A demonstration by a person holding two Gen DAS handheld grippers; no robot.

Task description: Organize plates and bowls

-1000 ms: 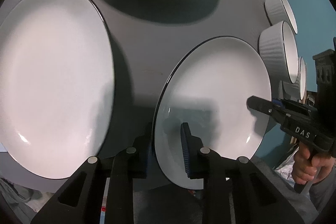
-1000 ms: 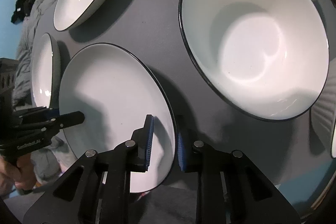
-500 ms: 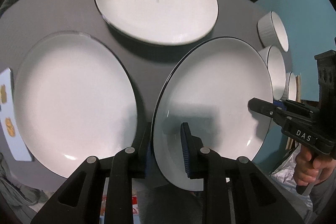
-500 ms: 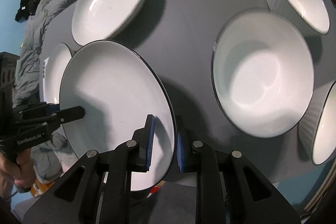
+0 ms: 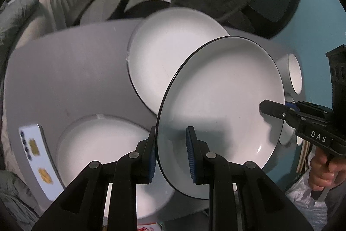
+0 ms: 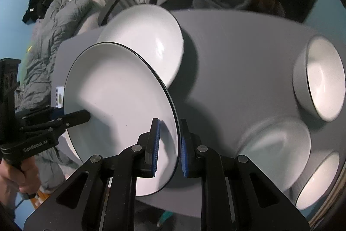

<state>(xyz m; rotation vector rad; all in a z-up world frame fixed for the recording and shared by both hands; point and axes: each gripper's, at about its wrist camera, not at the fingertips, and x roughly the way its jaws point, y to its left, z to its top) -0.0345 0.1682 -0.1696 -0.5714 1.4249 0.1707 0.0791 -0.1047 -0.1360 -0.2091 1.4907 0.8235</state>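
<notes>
You are holding the black-rimmed plate (image 5: pixel 220 105) clamped by opposite rims in left tongs (image 5: pixel 170 155) and right tongs (image 6: pixel 169 148), above the bench (image 6: pixel 233 70), the nearest resting plate (image 5: pixel 168 62) lying just beyond it.

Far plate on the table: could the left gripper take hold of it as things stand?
Probably not. The left gripper is shut on the rim of the lifted plate, shared with the right gripper, and that plate overlaps the far plate.

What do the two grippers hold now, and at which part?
Both hold one white plate: the left gripper pinches its near rim, the right gripper pinches the opposite rim.
</notes>
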